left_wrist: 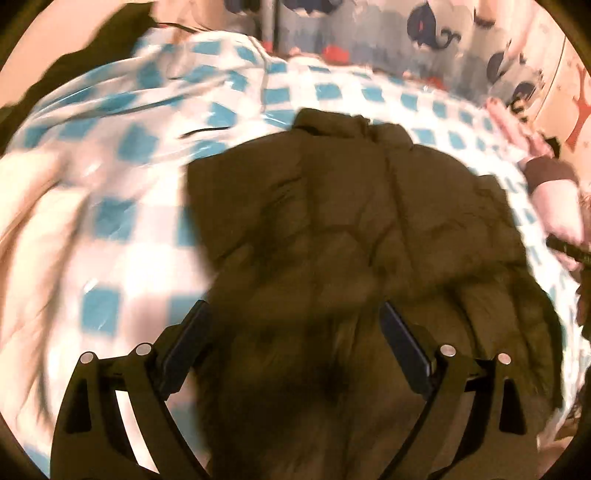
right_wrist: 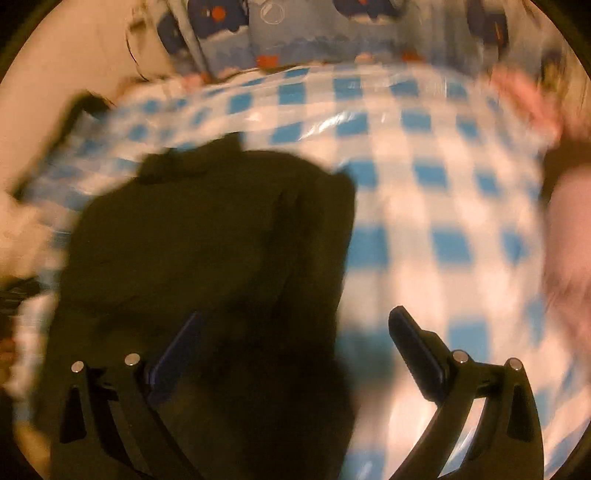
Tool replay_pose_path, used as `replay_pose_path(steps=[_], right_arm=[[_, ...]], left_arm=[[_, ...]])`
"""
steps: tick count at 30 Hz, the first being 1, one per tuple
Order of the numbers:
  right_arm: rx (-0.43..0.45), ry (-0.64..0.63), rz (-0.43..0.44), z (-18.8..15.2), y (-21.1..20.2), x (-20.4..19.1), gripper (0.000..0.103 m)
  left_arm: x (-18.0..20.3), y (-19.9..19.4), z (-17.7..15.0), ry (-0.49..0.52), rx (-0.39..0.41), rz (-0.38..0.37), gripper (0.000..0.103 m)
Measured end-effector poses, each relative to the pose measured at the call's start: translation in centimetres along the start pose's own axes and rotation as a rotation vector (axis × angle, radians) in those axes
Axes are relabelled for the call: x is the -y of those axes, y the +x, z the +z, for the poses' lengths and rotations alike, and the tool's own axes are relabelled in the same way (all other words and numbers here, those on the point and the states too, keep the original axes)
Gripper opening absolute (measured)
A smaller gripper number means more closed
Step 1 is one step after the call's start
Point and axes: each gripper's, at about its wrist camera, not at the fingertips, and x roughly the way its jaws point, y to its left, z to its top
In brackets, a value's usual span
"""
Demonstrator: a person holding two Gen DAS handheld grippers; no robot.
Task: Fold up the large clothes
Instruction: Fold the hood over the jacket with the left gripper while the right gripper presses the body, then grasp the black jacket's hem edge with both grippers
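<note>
A dark olive puffer jacket (left_wrist: 347, 221) lies on a blue-and-white checked cloth (left_wrist: 122, 206), collar toward the far side. My left gripper (left_wrist: 295, 314) is open above the jacket's near part, jaws wide apart with fabric showing between them. In the right wrist view the jacket (right_wrist: 207, 240) fills the left half, very dark. My right gripper (right_wrist: 295, 321) is open over the jacket's right edge; its left finger (right_wrist: 181, 343) is over the fabric and its right finger (right_wrist: 413, 347) is over the checked cloth (right_wrist: 424, 206). Both views are motion-blurred.
A whale-print fabric (left_wrist: 424, 33) stands behind the checked cloth and shows in the right wrist view (right_wrist: 295, 33) too. A pinkish blurred shape (right_wrist: 569, 240) sits at the right edge. A pale wall (right_wrist: 74, 55) is at the left.
</note>
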Motion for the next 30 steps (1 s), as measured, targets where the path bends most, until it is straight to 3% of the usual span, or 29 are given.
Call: replay_pose_path(steps=[4, 8, 13, 17, 24, 29, 30], right_arm=[[-0.088, 0.144, 0.180, -7.5, -2.6, 3.9, 0.096], [-0.143, 0.282, 0.303, -13.7, -3.7, 6.5, 0.096], [-0.179, 0.390, 0.420, -17.6, -4.3, 7.3, 0.096], [-0.213, 0.392, 0.462, -18.8, -4.4, 6.5, 0.096], [-0.303, 0.401, 0.629, -21.0, -3.6, 4.2, 0.096], [-0.323, 0.420, 0.588, -21.9, -2.3, 4.5, 0.096], [-0.319, 0.427, 0.572, -21.9, -2.1, 4.4, 0.096]], left_arm=[[-6.3, -4.4, -6.9, -0.128, -0.049, -0.001, 0.093], [-10.9, -4.9, -14.0, -0.306, -0.143, -0.062, 0.093], [-11.0, -5.0, -20.6, -0.387, -0.218, -0.193, 0.093], [-9.4, -4.6, -23.3, -0.393, -0.271, -0.269, 0.093], [-6.5, -5.3, -25.8, -0.362, -0.312, -0.370, 0.093], [-5.4, -5.8, -26.5, -0.391, -0.285, -0.363, 0.092], [-5.3, -5.7, -26.5, -0.390, -0.281, -0.344, 0.082]])
